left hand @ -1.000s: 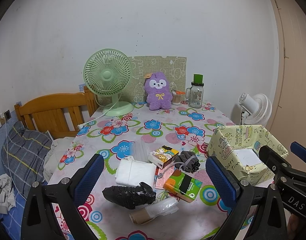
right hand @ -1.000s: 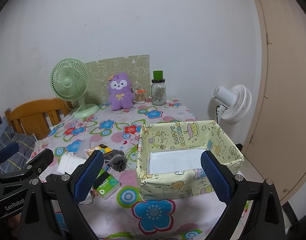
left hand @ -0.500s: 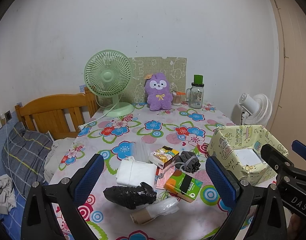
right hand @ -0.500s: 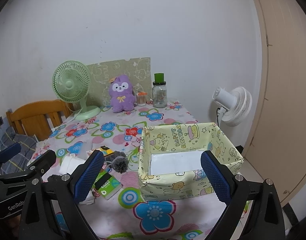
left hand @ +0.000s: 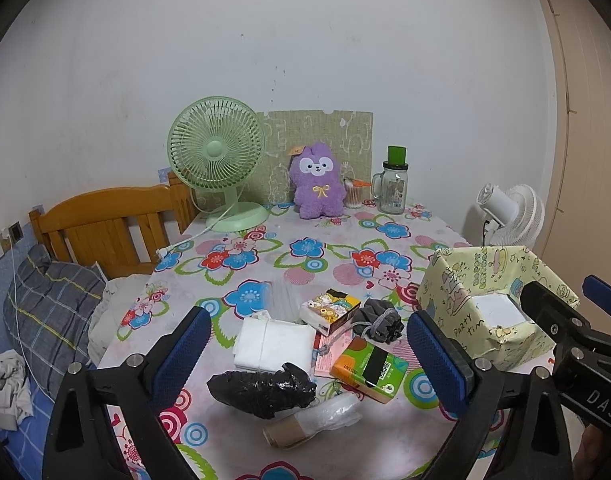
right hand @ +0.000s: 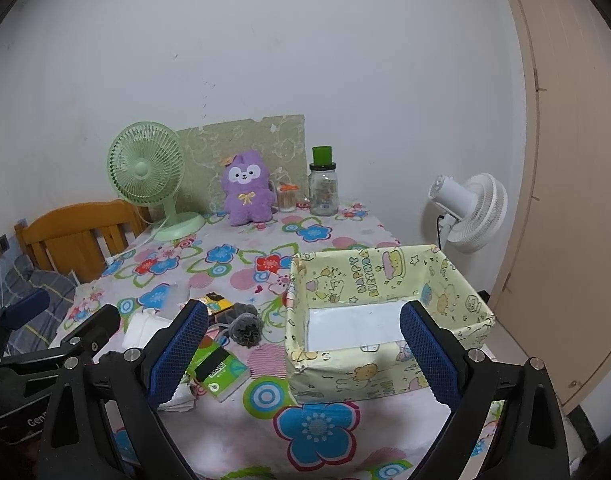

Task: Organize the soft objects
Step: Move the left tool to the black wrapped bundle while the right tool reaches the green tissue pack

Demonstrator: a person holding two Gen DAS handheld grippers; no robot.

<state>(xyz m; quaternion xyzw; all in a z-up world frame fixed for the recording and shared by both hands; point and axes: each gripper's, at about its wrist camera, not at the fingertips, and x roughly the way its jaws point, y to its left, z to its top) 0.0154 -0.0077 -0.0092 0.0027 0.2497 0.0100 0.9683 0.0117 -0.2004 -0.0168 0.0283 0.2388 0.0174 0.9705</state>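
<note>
Change: across the last second both cameras drifted only slightly; the table contents shifted a little in frame, which read as a small rise or pull-back of the two tools and no contact with anything.
Left gripper (left hand: pixel 307 354): released, its blue pads spread wide with nothing between them, hovering over the clutter to the left of the yellow birthday-print box (left hand: pixel 461 304).
Right gripper (right hand: pixel 305 354): also released and empty, held above the near wall of the same box, whose white floor showed bare.
Soft items: all lay left of the box on the floral tablecloth (left hand: pixel 265 248), none moved. Nearest the box sat the grey drawstring pouch (left hand: pixel 379 322); just left of it the cartoon tissue pack (left hand: pixel 329 310), then the folded white cloth (left hand: pixel 271 344). Nearer the camera were the green-and-orange tissue pack (left hand: pixel 369 368), the crumpled black plastic bag (left hand: pixel 263 388) and a clear bag on a cardboard tube (left hand: pixel 305 426).
Purple plush (left hand: pixel 316 180): upright at the far edge, well away from the box, beside the green desk fan (left hand: pixel 217 160) and the glass mug jar (left hand: pixel 393 186).
Meaning for the task: sorting looked not yet begun, since the box held nothing; the left tool seemed best placed for a first pick, likely the pouch or the white cloth.
</note>
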